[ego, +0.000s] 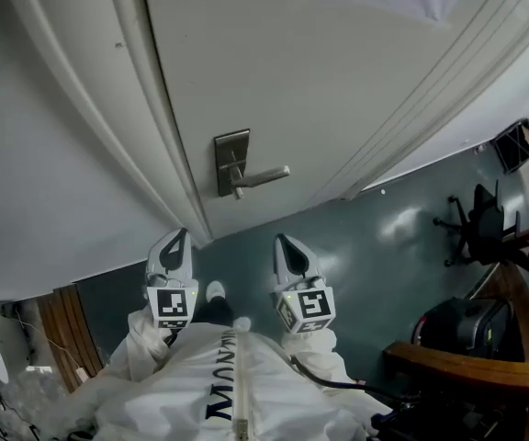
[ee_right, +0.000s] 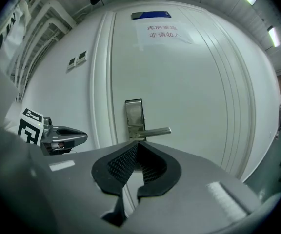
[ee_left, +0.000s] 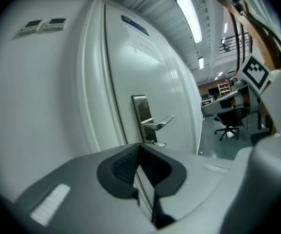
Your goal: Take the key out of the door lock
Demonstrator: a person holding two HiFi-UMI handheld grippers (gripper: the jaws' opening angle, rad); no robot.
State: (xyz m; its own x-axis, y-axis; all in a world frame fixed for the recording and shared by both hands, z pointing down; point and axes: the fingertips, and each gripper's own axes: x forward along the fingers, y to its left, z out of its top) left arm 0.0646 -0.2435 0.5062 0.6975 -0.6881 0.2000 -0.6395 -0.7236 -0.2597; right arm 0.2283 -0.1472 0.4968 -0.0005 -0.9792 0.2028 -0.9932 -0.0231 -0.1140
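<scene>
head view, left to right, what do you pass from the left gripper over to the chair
left gripper → metal lock plate → right gripper → black office chair

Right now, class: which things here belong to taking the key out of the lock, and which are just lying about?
Job: lock plate, lever handle, key beneath it, left gripper, right gripper.
Lying about: office chair, paper notice, wall switches.

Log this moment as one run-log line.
left gripper: shut, empty | right gripper: shut, empty | brushed-metal lock plate on white door: untouched | key: too small to tell
</scene>
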